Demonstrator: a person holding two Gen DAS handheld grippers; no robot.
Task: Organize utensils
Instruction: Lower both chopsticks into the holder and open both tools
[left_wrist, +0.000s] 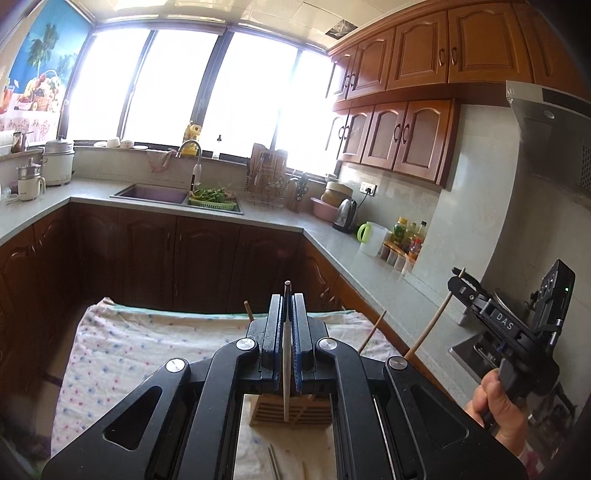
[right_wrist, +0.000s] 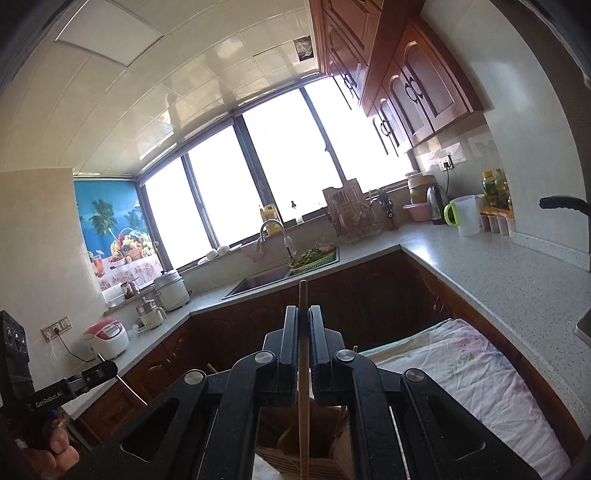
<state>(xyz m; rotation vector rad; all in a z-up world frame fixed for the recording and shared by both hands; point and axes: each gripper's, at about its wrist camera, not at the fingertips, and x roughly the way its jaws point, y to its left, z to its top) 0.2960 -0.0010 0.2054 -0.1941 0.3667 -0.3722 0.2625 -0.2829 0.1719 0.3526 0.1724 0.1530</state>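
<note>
Wood is what both tools carry: the right gripper (right_wrist: 303, 325) is clamped on a plain wooden chopstick (right_wrist: 303, 406) that runs upright between its jaws, tip above them and shaft dropping toward the holder (right_wrist: 295, 456) below, and the left gripper (left_wrist: 287, 314) is clenched on a pale, whitish stick (left_wrist: 285, 373) with a dark tip, held the same way. In the left view the right gripper (left_wrist: 460, 282) also shows at the side, a hand (left_wrist: 495, 402) on its grip, with its chopstick (left_wrist: 430, 321) slanting down. The step in hand looks like carrying picked-up sticks to the slotted wooden holder (left_wrist: 291, 411), which stands on the floral cloth (left_wrist: 122, 350) and already has a few sticks poking out. Next, each stick's lower end needs lining up over the holder's open top, then lowering in and letting go; both sticks are thin and could pivot in the pads or catch the rim. More utensils (left_wrist: 275, 461) lie on the cloth near the holder, so the job seems only partly done.
</note>
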